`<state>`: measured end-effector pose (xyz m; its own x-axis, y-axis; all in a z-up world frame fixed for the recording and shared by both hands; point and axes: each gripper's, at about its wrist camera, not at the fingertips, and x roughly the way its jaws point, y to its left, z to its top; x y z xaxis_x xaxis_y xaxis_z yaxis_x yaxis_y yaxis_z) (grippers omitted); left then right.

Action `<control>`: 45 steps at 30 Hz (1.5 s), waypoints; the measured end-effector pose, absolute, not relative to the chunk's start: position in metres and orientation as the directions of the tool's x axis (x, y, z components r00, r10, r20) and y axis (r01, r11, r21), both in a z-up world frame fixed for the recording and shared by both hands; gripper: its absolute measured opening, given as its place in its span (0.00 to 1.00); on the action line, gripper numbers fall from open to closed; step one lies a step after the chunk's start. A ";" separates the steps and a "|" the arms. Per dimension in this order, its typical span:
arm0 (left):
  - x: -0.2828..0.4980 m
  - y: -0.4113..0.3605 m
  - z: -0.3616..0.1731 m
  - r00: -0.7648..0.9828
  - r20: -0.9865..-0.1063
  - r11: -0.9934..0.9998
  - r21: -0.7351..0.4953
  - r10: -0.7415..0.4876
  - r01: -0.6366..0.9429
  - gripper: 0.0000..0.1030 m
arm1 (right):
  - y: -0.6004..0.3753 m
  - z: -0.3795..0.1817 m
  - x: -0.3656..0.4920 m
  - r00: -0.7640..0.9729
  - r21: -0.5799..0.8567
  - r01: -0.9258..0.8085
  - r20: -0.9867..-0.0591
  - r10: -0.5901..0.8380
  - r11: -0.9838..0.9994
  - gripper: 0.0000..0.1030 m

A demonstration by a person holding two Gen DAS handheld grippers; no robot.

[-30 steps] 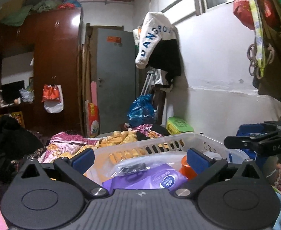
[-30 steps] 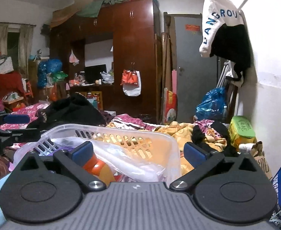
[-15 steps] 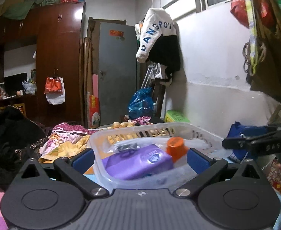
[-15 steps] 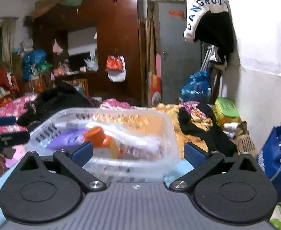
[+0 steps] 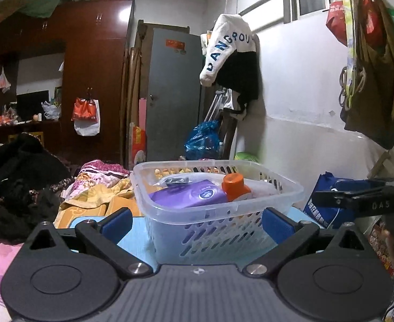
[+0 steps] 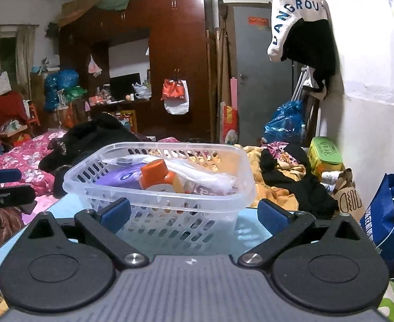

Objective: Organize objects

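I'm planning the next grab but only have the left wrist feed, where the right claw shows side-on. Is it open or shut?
Observer: The right claw is open and holds nothing. Its blue pads sit wide apart in front of the near wall of the clear plastic slotted basket.
Operator: What lies on the far side of the orange-capped bottle?
Observer: A crumpled clear plastic bag lies inside the basket, right beside the orange-capped bottle.
Operator: Anything hidden past the basket on that side?
Observer: A black garment is draped over a yellow cloth just outside the basket.
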<state>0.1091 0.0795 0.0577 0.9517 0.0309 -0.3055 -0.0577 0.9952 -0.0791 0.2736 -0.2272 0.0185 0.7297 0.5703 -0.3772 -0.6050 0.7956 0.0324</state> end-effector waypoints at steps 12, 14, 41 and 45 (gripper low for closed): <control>0.114 0.077 0.051 0.941 -0.337 0.995 -0.077 0.030 -0.060 1.00 | -0.225 0.008 0.268 0.744 0.006 -0.596 -0.374 0.554 0.803 1.00; 0.114 0.075 0.050 0.940 -0.338 0.995 -0.077 0.032 -0.062 1.00 | -0.227 0.007 0.269 0.737 0.021 -0.600 -0.376 0.562 0.800 1.00; 0.052 0.025 0.030 0.959 -0.279 0.997 -0.027 0.057 -0.067 1.00 | -0.270 -0.020 0.173 0.743 0.109 -0.595 -0.302 0.597 0.796 1.00; 0.053 0.026 0.031 0.958 -0.279 0.997 -0.033 0.059 -0.071 1.00 | -0.262 -0.020 0.172 0.744 0.092 -0.596 -0.312 0.591 0.798 1.00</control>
<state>0.0534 0.0257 0.0310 0.9584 0.0591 -0.2794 -0.0712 0.9969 -0.0331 0.1724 -0.2618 -0.0197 0.7436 0.5911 -0.3124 -0.5955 0.7980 0.0925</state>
